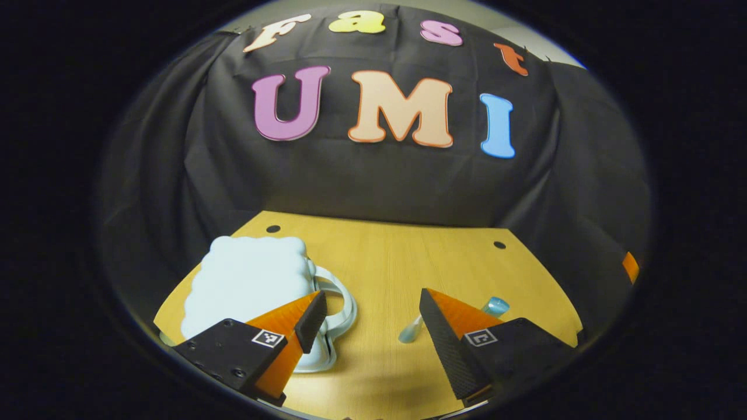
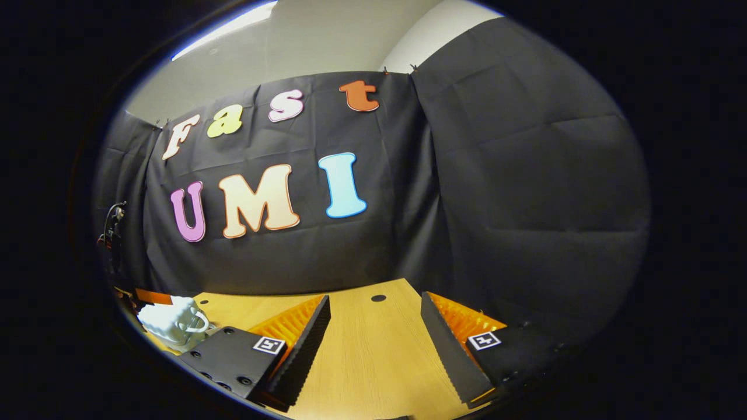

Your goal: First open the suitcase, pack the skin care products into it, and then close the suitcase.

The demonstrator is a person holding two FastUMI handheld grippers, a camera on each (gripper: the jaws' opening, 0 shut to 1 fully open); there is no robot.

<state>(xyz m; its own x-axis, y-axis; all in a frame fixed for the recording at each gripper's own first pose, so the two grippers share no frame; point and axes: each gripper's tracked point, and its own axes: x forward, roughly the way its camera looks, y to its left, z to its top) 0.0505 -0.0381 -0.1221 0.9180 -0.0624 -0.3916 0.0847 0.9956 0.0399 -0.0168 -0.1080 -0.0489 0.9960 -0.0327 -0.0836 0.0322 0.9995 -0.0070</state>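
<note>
With both the left gripper (image 1: pixel 370 318) and right gripper (image 2: pixel 373 324) spread empty, the closed, scalloped pale-blue suitcase (image 1: pixel 248 286) may skid across the smooth wooden table (image 1: pixel 397 256) if its lid is pried one-sidedly, knocking the nearby skin care tube (image 1: pixel 493 305).

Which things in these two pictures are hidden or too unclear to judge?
- Suitcase, left gripper view: its front is covered by the left claw's finger; whether it is latched is unclear.
- Skin care tube, left gripper view: mostly behind the other finger.
- Suitcase, right gripper view: too small and distorted at the edge for detail.
</note>
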